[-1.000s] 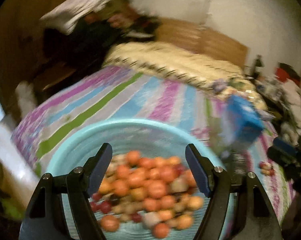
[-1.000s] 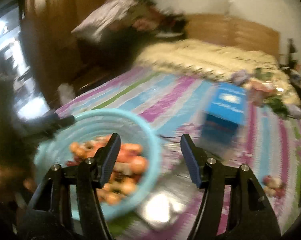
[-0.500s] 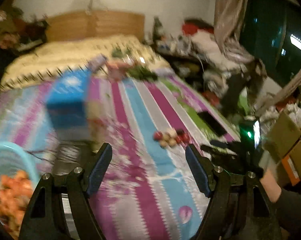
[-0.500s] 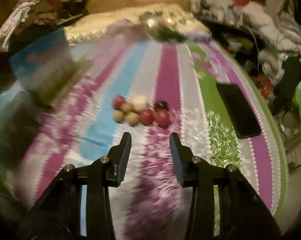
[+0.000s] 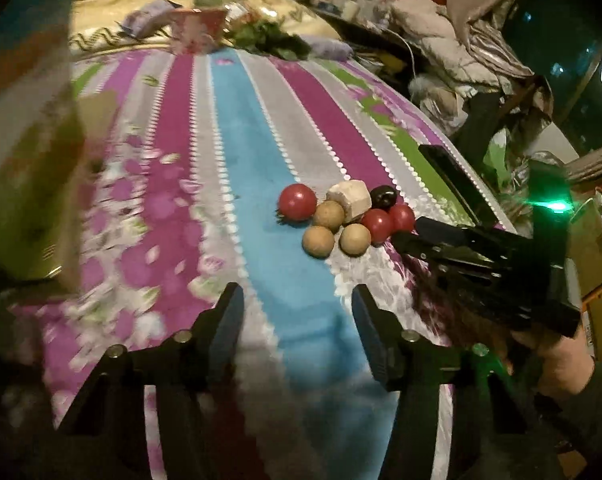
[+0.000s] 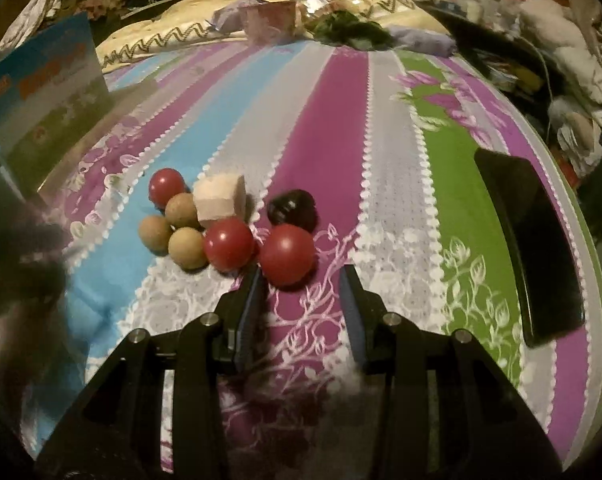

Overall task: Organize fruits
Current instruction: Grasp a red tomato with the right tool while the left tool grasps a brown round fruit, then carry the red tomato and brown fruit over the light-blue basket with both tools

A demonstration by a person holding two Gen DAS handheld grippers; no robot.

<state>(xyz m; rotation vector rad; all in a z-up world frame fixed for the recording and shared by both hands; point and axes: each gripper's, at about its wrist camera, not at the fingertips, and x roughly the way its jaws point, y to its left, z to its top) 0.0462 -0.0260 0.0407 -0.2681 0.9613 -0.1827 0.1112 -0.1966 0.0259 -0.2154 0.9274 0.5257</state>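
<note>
A small heap of fruits lies on the striped bedspread (image 6: 333, 120): three red round ones, the nearest (image 6: 287, 255) just ahead of my right gripper (image 6: 301, 284), three tan balls (image 6: 186, 248), a pale cube-shaped chunk (image 6: 220, 199) and a dark fruit (image 6: 292, 210). My right gripper is open and empty, its tips level with the nearest red fruit's near side. In the left wrist view the heap (image 5: 329, 216) lies ahead and to the right of my open, empty left gripper (image 5: 297, 308); the right gripper's body (image 5: 481, 264) reaches in beside the heap.
A blue and green box (image 6: 45, 92) stands at the left, blurred in the left wrist view (image 5: 25, 128). A black phone (image 6: 537, 248) lies on the right green stripe near the bed edge. Packets and greens (image 6: 341, 24) sit at the far end. Clutter lies beyond the right edge.
Both views swung right, from the blue bowl of fruits to the small heap. Both grippers have moved closer to the heap. The right jaws narrowed half a second ago and are a little wider now.
</note>
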